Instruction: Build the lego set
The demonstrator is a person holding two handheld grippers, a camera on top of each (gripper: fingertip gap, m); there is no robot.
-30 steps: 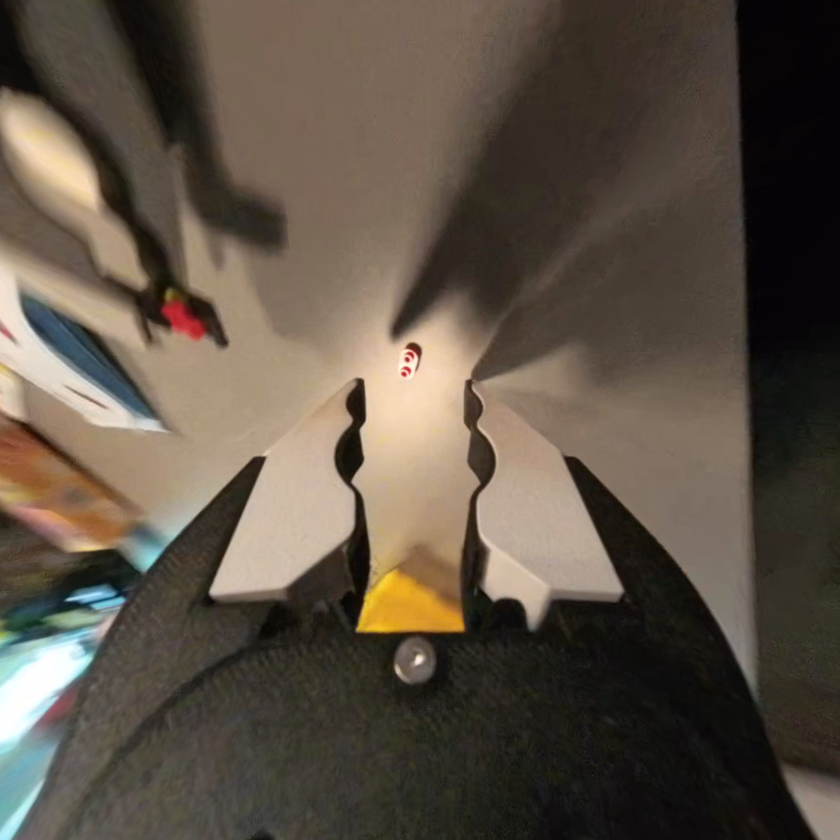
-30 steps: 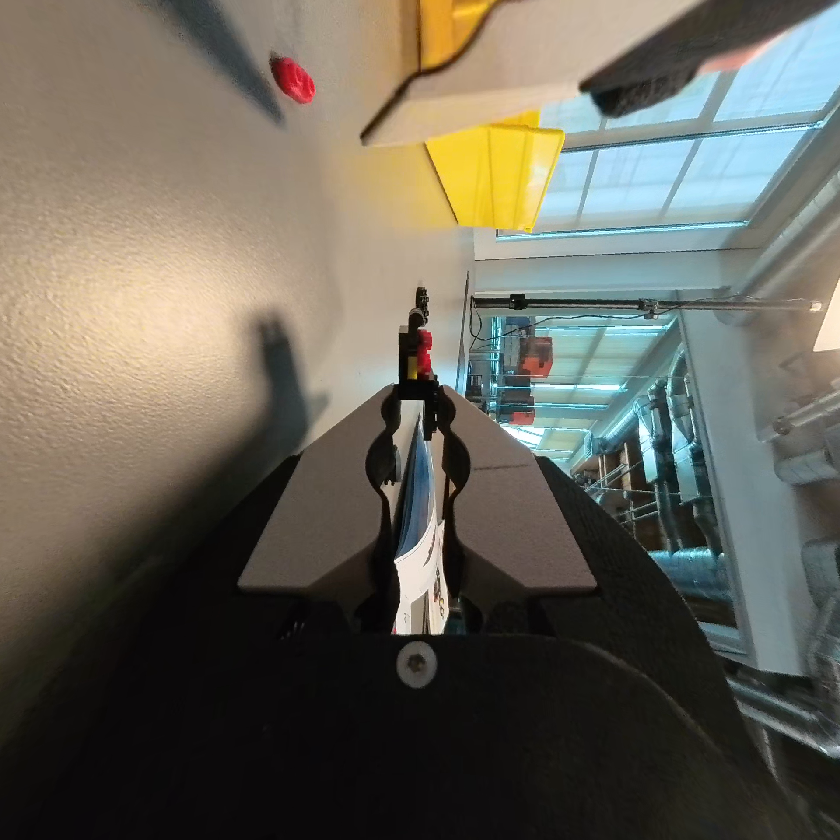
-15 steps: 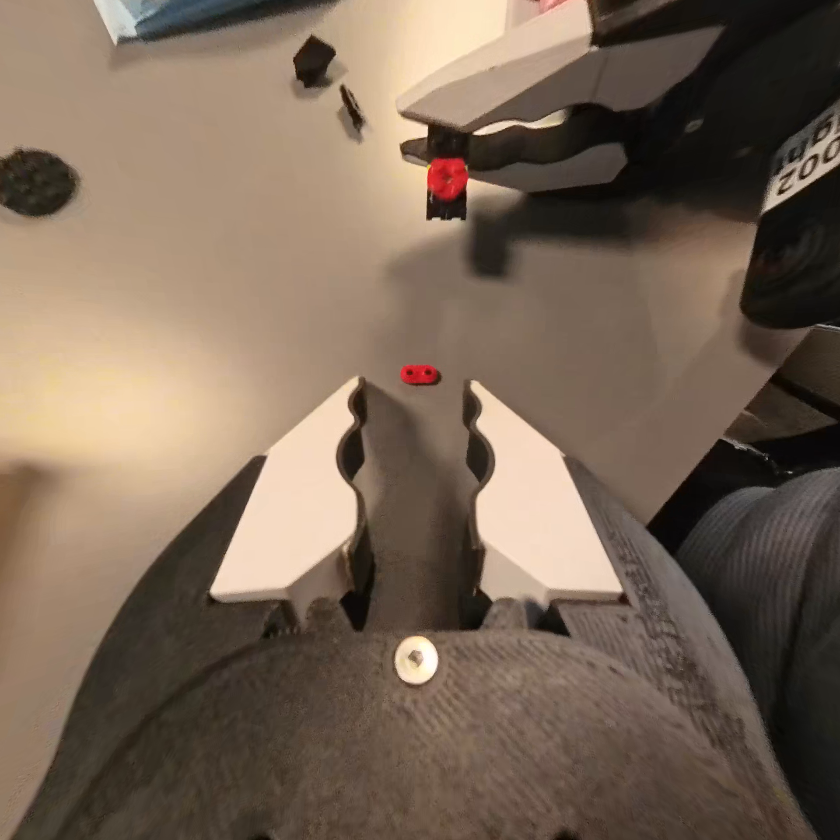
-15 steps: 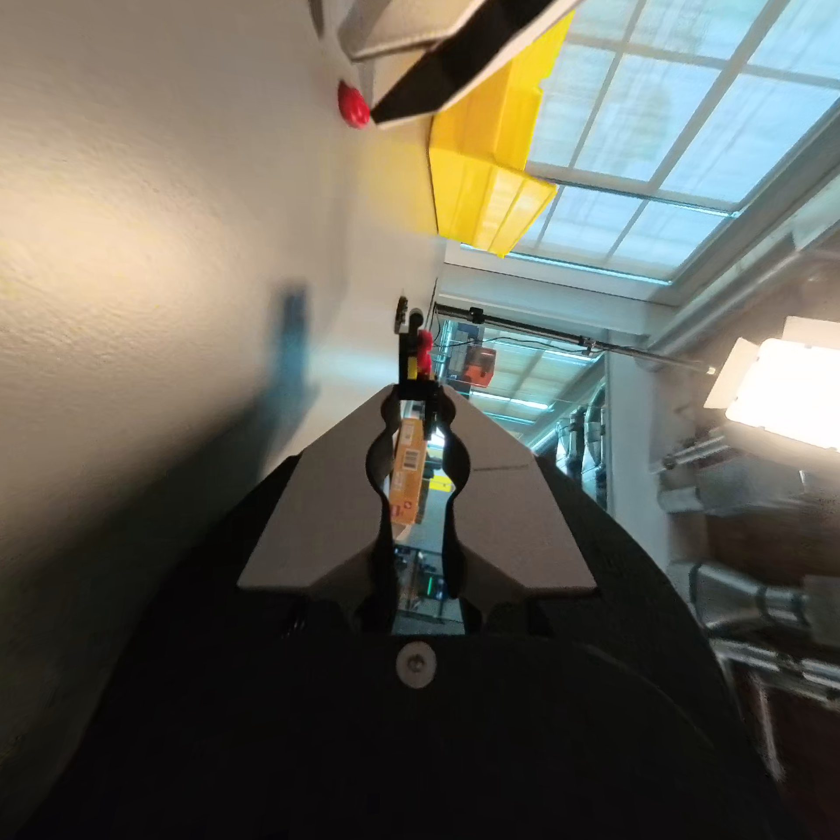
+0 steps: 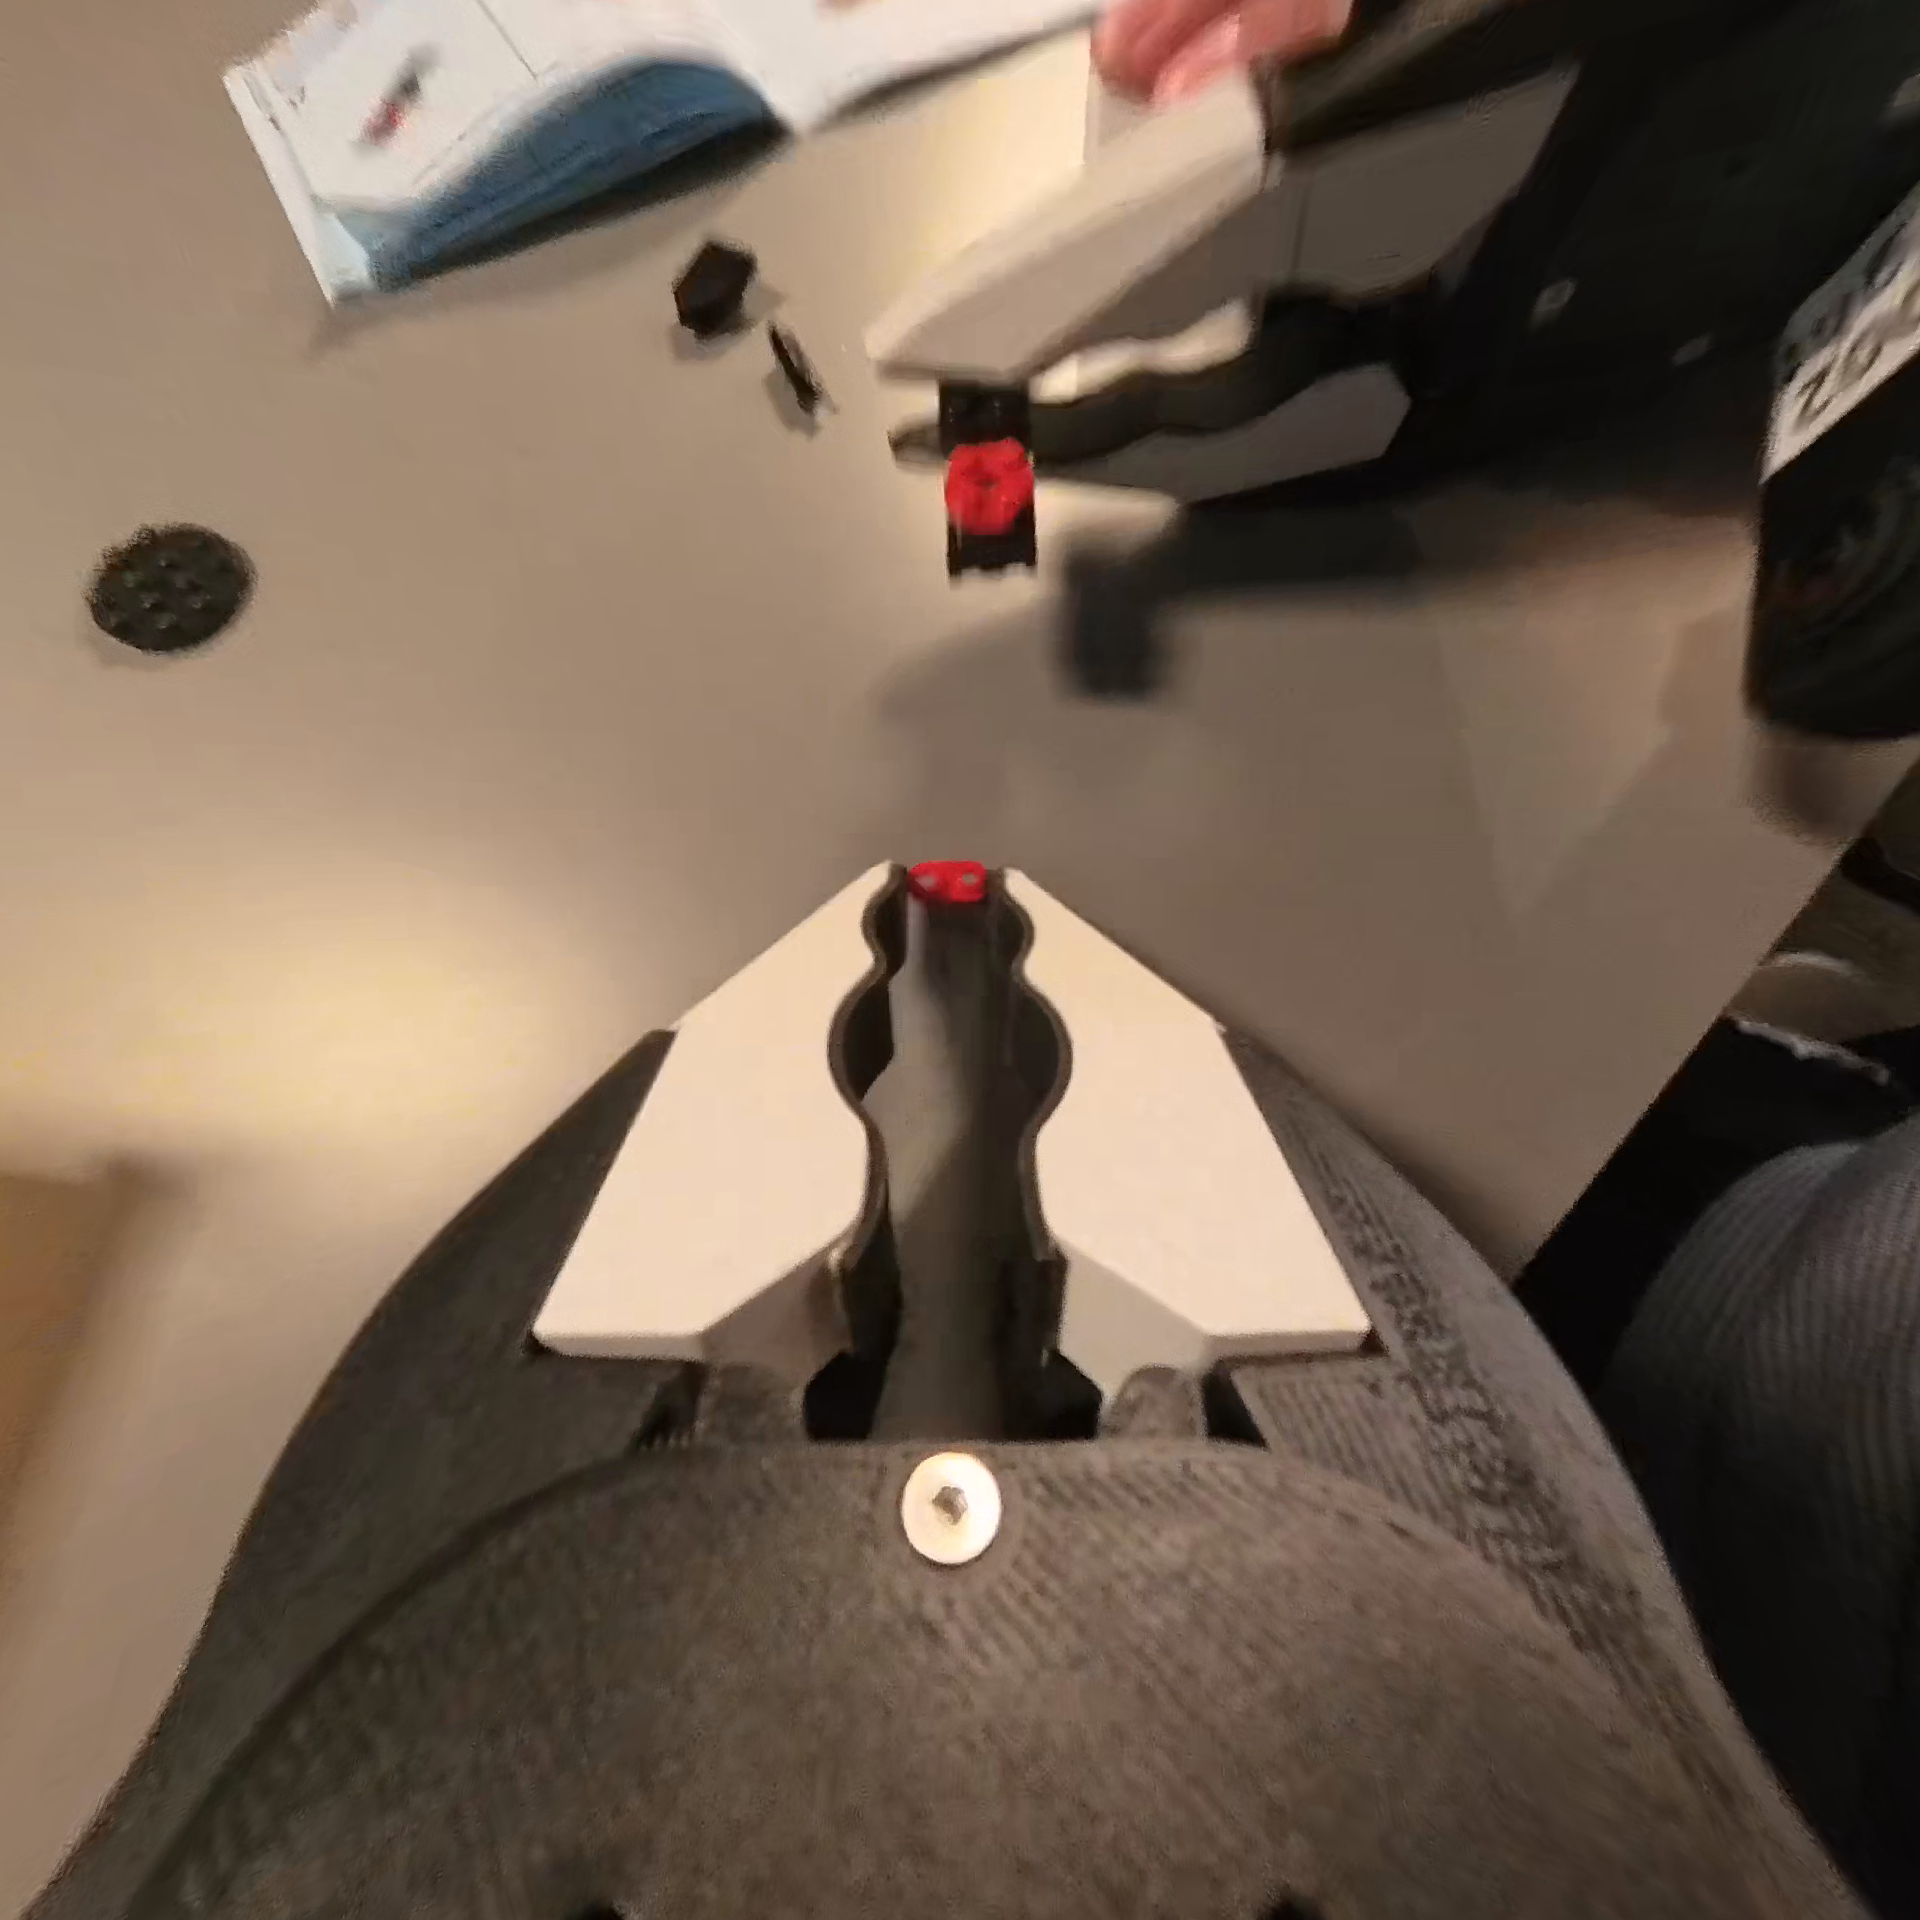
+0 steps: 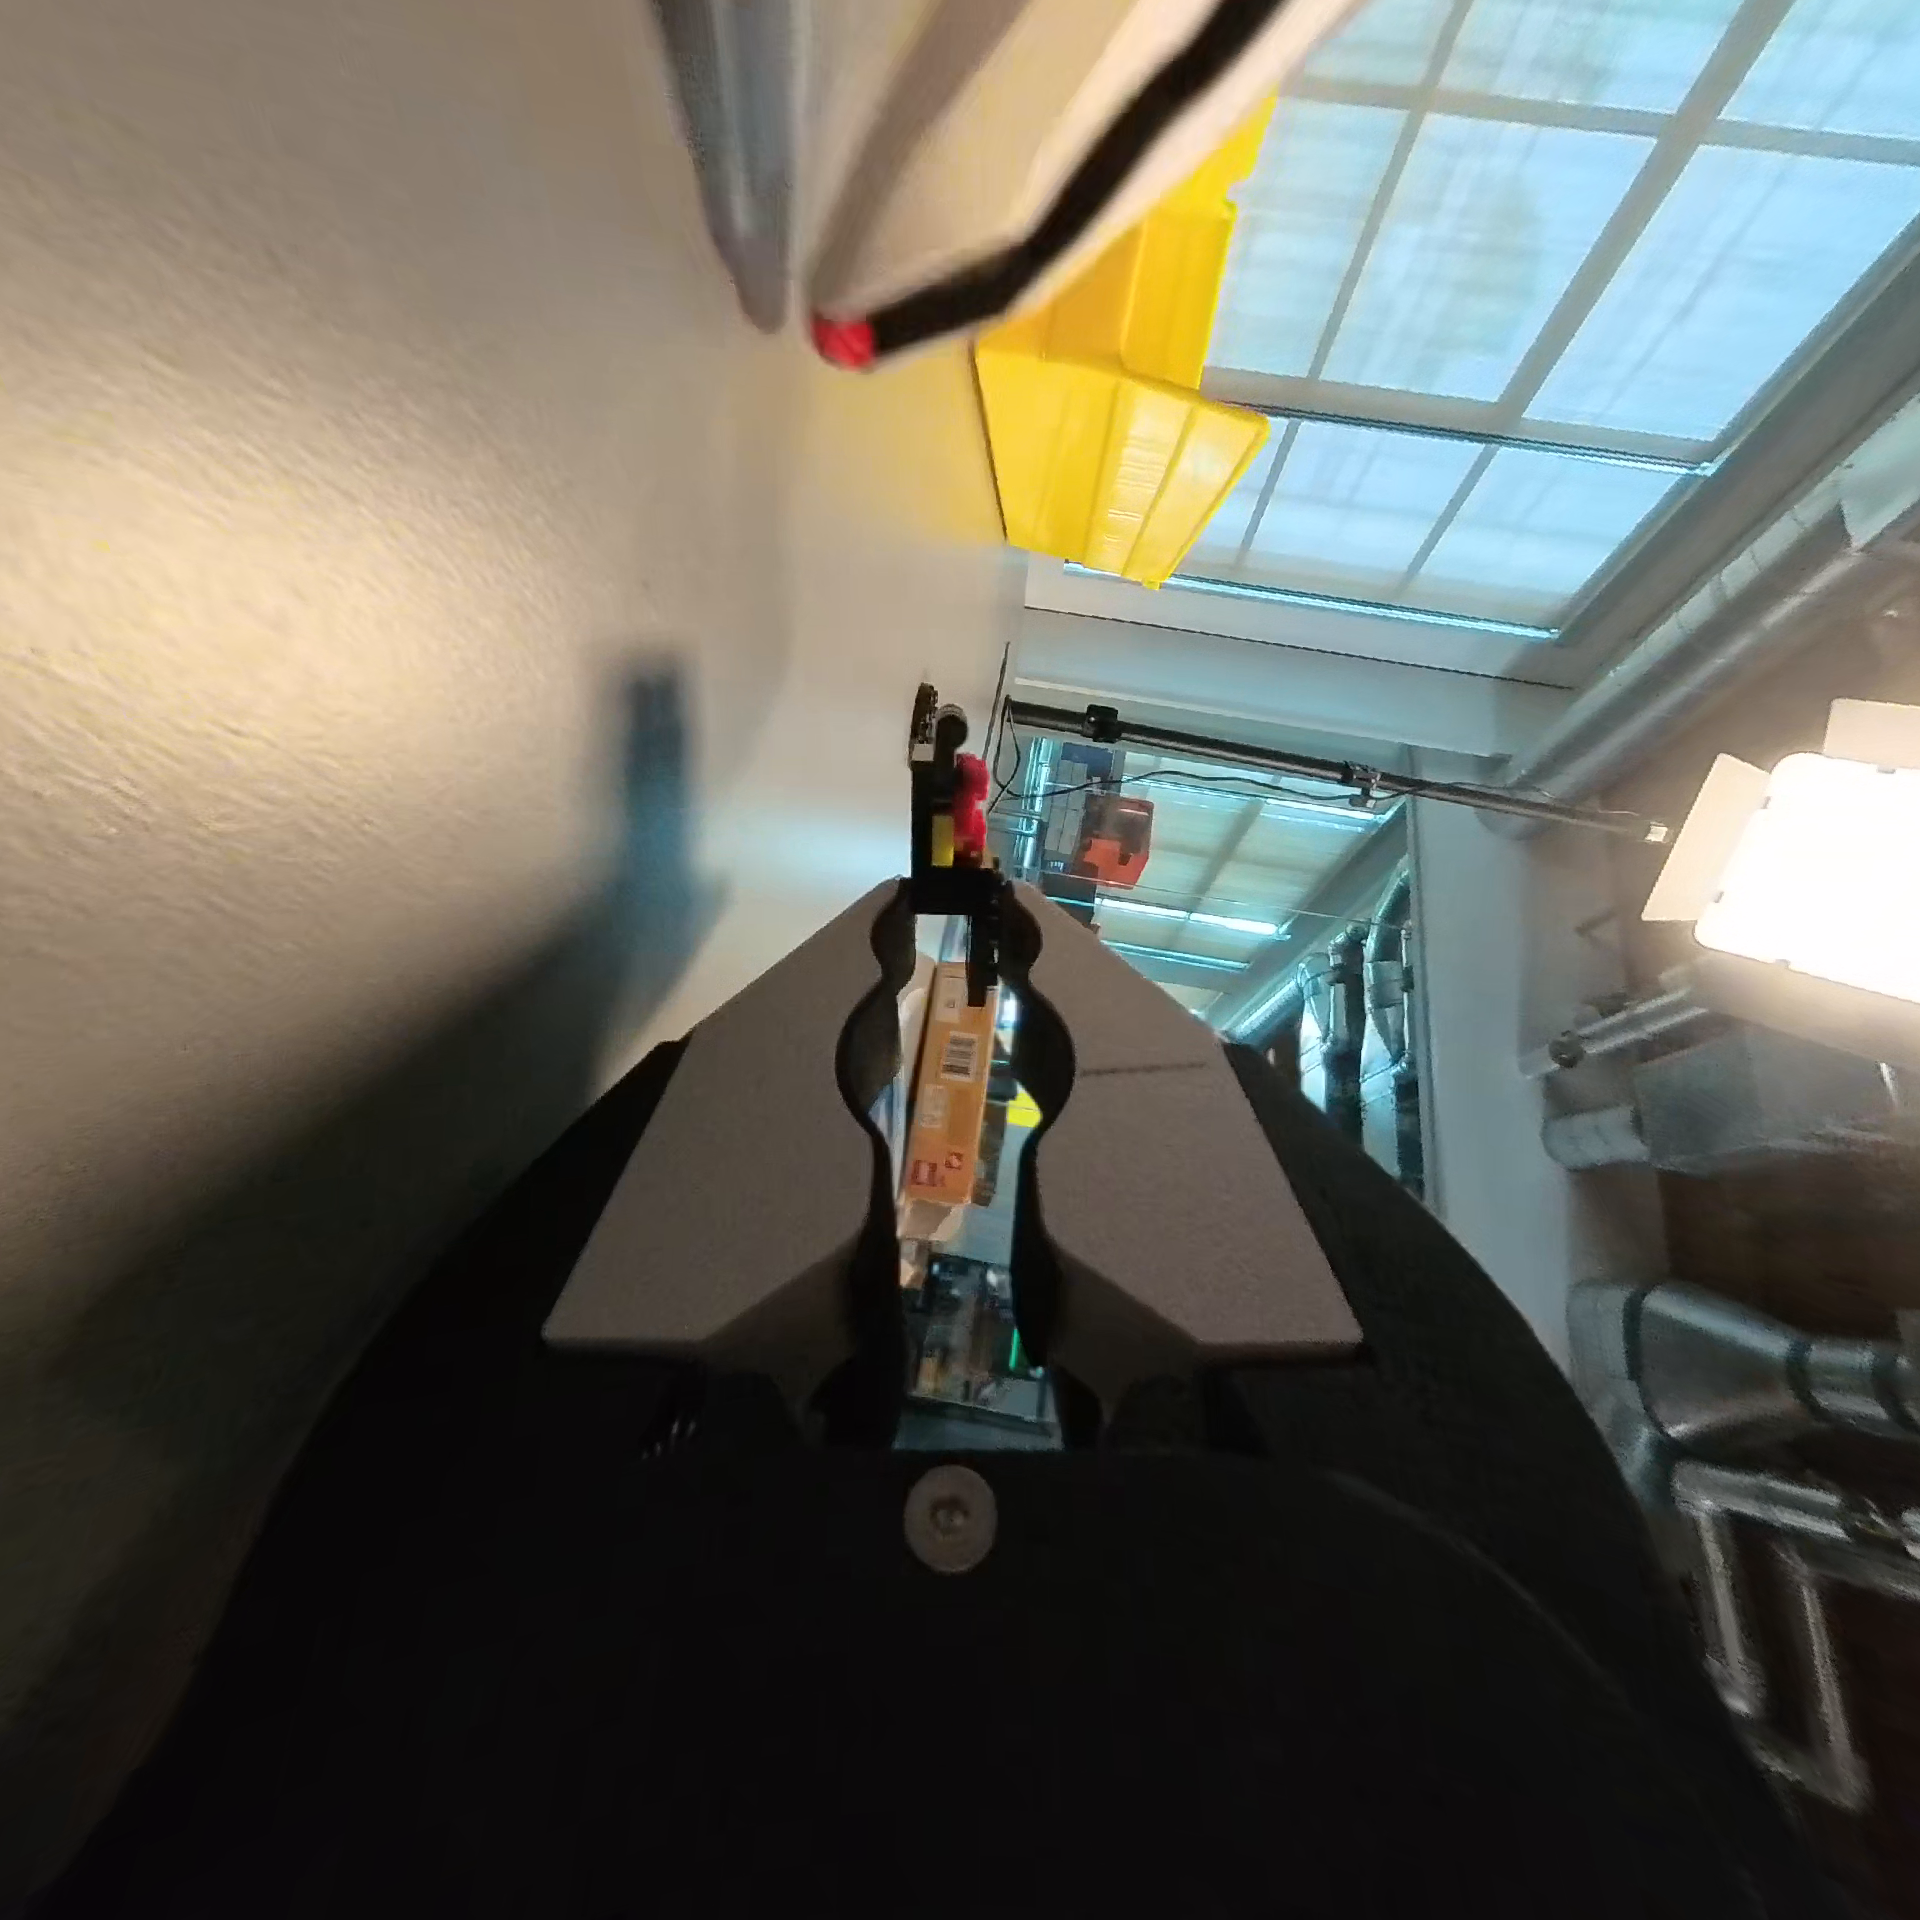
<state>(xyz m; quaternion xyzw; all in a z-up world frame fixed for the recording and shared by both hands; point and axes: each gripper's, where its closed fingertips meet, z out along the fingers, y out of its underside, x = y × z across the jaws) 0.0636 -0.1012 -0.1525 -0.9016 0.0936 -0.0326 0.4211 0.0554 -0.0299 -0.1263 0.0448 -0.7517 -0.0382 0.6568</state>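
My left gripper (image 5: 948, 883) is shut on a small red two-hole piece (image 5: 945, 881), low over the beige table (image 5: 468, 831). My right gripper (image 6: 951, 899) is shut on a small black, yellow and red assembly (image 6: 951, 821) and holds it in the air. In the left wrist view the right gripper (image 5: 987, 416) comes in from the upper right, with the assembly (image 5: 987, 504) hanging from its tips above the table. In the right wrist view the left gripper (image 6: 987, 156) is blurred at the top, with the red piece (image 6: 844, 343) at its tip.
A black round piece (image 5: 171, 587) lies far left. Two small black pieces (image 5: 712, 286) (image 5: 795, 369) lie near an open booklet (image 5: 520, 135). The table edge and a person's leg (image 5: 1766, 1351) are at the right. A yellow bin (image 6: 1112, 436) and an orange box (image 6: 945, 1081) stand farther off.
My left gripper was open with the red piece lying just ahead of it. It has moved forward and shut on the piece. My right gripper still holds the assembly.
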